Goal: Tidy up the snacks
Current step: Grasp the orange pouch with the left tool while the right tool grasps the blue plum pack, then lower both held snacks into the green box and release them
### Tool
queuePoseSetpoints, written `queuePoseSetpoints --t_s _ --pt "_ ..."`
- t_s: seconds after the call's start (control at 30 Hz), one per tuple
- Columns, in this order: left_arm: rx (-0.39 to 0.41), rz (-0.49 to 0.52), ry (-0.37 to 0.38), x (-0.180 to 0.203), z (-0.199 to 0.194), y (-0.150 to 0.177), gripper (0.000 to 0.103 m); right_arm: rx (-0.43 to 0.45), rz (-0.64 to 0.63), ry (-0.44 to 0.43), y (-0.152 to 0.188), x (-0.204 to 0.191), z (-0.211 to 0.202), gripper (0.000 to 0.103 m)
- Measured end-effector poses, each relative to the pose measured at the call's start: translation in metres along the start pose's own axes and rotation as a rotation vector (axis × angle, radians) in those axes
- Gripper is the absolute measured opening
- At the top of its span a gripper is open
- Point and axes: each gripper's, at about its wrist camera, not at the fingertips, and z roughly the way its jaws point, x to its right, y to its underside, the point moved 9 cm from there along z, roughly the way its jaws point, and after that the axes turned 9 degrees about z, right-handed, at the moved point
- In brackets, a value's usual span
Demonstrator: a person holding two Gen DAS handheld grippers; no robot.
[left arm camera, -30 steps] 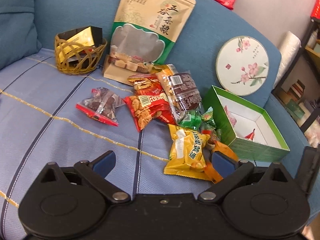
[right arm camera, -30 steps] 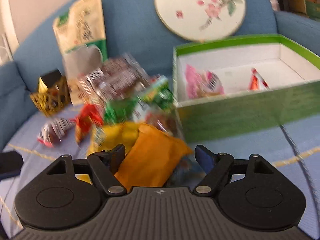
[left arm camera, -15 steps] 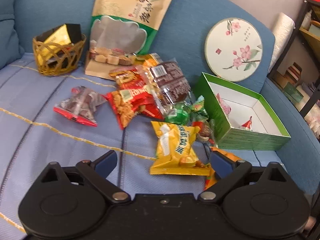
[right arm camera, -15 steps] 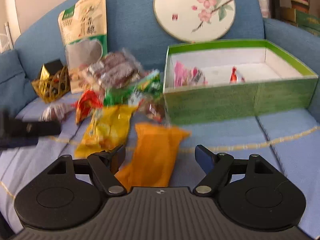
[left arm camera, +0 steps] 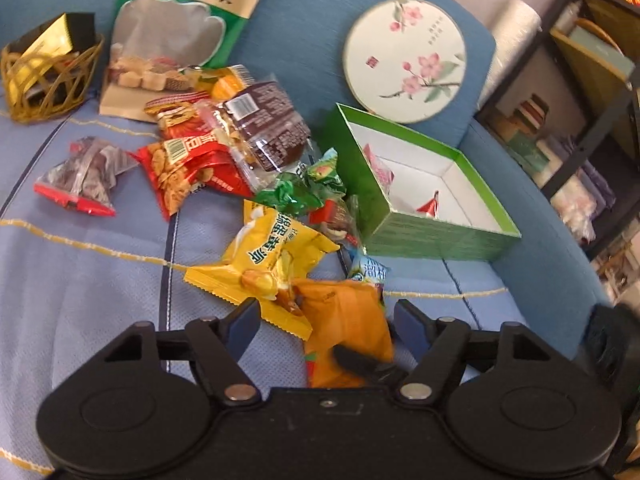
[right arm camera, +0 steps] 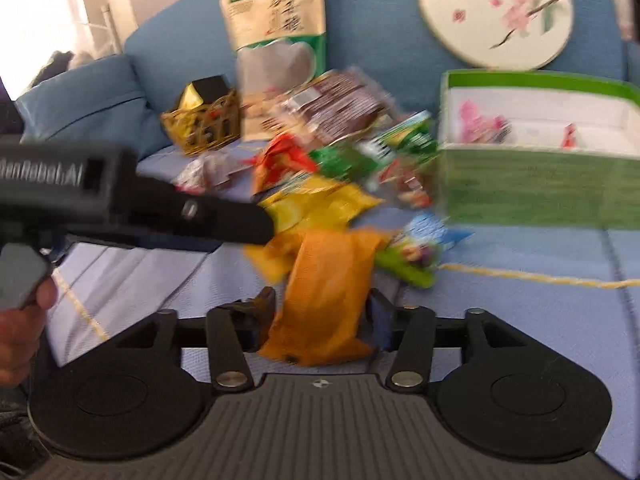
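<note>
lying on the blue sofa seat at the near edge of the snack pile, the orange packet [right arm camera: 328, 296] now sits between the right gripper [right arm camera: 322, 316] fingers, which have drawn in from the wide stance of a moment ago; the blur hides whether the pads actually press it, so i cannot tell if it is gripped. the left gripper [left arm camera: 326, 326] has swung across since a second ago, so the same orange packet and the corner of the yellow packet [left arm camera: 268, 260] now lie between its jaws, which are closing but not touching either one; a dark fingertip of the other tool lies over the packet there. both tools converging on one packet looks redundant, and the right seems better placed to lift it. beyond the pile stands the green box [left arm camera: 436, 236], already holding a couple of small sweets and mostly empty, the likely destination. farther back lean the big tan pouch [left arm camera: 176, 32] and the wicker basket [left arm camera: 44, 76].
</note>
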Motion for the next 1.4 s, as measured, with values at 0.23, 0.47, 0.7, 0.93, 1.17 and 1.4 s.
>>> queuePoseSetpoints --t_s 0.23,0.47,0.7,0.93,1.17,1.4 --pt "-0.028 -0.004 0.024 0.008 0.006 0.007 0.084 0.173 0.251 0.131 -0.033 0.071 -0.033 0.103" --pt "-0.077 0.148 -0.035 0.036 0.049 0.024 0.088 0.141 0.13 0.21 -0.034 0.063 -0.015 0.101" --pt "-0.078 0.18 -0.071 0.029 0.055 0.034 0.053 0.062 0.078 0.17 -0.03 0.049 0.012 0.088" --pt "-0.07 0.101 -0.111 0.007 0.037 0.035 0.07 -0.006 0.066 0.168 -0.026 0.044 0.037 0.087" --pt "-0.061 0.134 -0.138 0.012 0.044 0.033 0.072 -0.017 0.05 0.19 -0.021 0.046 0.043 0.059" --pt "-0.051 0.142 -0.128 0.012 0.041 0.032 0.045 -0.014 0.034 0.194 -0.02 0.045 0.038 0.046"
